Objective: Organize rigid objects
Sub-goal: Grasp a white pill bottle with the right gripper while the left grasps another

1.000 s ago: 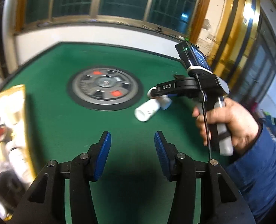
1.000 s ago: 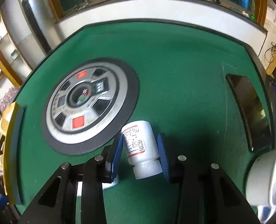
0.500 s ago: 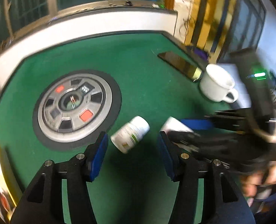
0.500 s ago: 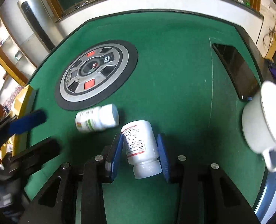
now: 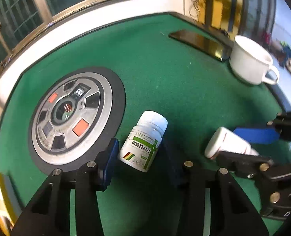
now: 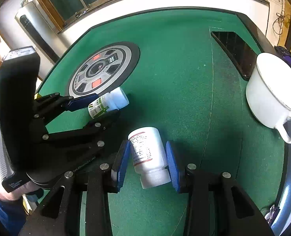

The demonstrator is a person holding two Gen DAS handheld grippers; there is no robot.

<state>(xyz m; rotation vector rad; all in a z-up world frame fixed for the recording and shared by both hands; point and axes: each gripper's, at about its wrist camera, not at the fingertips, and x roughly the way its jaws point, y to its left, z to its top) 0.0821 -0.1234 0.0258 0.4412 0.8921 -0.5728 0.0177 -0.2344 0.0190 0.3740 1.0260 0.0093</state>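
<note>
My two tongs over the green felt bench (image 5: 184, 90), each astride a plastic pill bottle.

Largest first: the felt-covered bench with its round, spoked metal centre disc (image 5: 70, 118) ringed in black; a glossy white ceramic cup (image 6: 271, 96) and a flat dark phone (image 6: 236, 51) near the far right edge. My right tongs (image 6: 147, 157) are clenched on the red-labelled white bottle (image 6: 147, 151), blue ribbed pads pressed to both its sides, cap toward me. My left tongs (image 5: 140, 155) have just been closing around the green-labelled white bottle (image 5: 143, 143), which lies on the felt beside the disc; whether the pads touch it, I cannot tell.
</note>
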